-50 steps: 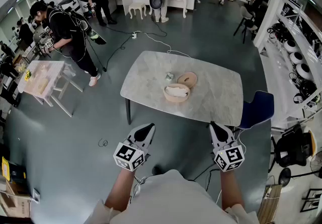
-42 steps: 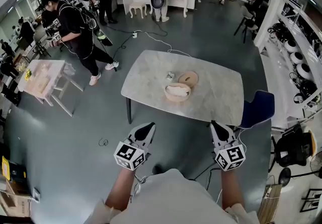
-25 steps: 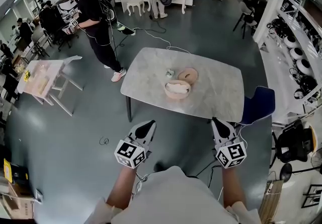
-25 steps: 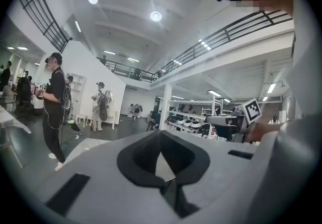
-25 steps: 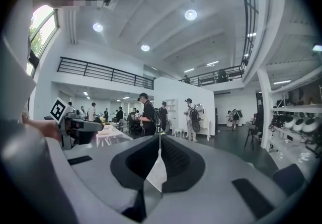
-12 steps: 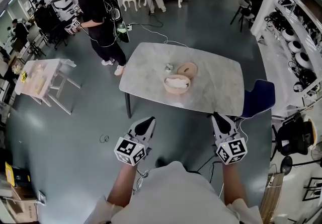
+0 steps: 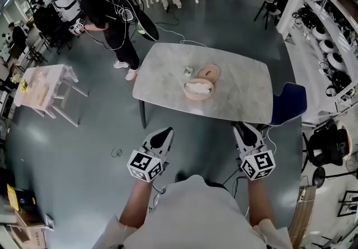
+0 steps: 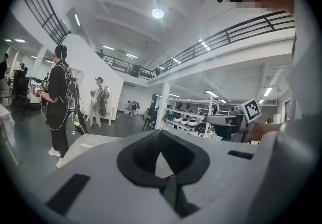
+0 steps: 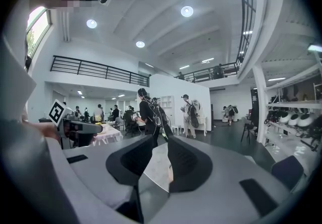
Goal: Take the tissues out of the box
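A round wooden box (image 7: 198, 89) with white tissues in it stands near the middle of the marble table (image 7: 240, 97). Its lid (image 7: 208, 72) lies just behind it, beside a small object (image 7: 189, 70). Both grippers hang low in front of my body, well short of the table's near edge. The left gripper (image 7: 165, 131) (image 8: 161, 135) is shut, its pads meeting at the tip with nothing held. The right gripper (image 7: 241, 127) (image 9: 160, 152) has its jaws opening, a clear gap between the pads and nothing in it.
A person in black with gear (image 7: 106, 7) stands by the table's far left corner. A blue chair (image 7: 288, 111) sits at the table's right end. A small white table (image 7: 42, 85) is at the left, shelves (image 7: 335, 46) along the right, and cables (image 7: 168, 41) lie on the floor.
The person in black has walked closer to the table's far left corner. Both grippers stay held low before my body, and the table has drawn slightly nearer.
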`<state>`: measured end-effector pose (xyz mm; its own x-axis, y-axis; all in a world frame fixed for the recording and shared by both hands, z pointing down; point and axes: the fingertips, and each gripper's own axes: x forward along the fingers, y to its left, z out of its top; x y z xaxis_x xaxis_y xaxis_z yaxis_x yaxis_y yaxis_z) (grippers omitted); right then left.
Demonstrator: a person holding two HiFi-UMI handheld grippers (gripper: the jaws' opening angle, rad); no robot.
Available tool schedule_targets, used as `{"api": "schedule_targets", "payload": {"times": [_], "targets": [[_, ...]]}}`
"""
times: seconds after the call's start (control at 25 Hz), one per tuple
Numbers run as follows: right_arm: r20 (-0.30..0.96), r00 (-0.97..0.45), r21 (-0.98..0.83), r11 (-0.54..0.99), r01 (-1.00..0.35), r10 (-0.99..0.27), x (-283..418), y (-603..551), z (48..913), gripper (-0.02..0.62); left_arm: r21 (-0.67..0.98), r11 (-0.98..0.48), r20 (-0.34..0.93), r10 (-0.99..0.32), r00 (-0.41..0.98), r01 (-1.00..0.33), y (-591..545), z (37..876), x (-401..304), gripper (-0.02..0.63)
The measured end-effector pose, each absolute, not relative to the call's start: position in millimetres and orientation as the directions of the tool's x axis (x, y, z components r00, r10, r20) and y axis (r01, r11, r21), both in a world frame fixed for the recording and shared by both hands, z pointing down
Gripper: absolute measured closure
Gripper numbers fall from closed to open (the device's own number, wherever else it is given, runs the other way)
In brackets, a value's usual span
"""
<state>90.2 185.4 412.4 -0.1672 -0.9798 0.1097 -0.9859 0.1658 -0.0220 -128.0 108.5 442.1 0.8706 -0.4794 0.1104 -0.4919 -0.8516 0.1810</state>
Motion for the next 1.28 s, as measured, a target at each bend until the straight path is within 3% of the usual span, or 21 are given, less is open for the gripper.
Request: {"api": "schedule_targets", "payload": {"times": [0.68,1.28], "targets": [[0.138,-0.118,-0.021,0.116,-0.993,-0.983,61.3,167.9,428.8,0.491,0.193,-0.866,0.143,-0.441,0.886,-0.462,83.8,461.1,-162.6,0.597],[0.190,-0.186,-0.040,0.181,-0.983,-0.964,111.4,104.8,446.7,0.492,0.214,-0.842,0.181,-0.464,0.867,-0.495,40.4,473.8,-106.6,0.598]]}}
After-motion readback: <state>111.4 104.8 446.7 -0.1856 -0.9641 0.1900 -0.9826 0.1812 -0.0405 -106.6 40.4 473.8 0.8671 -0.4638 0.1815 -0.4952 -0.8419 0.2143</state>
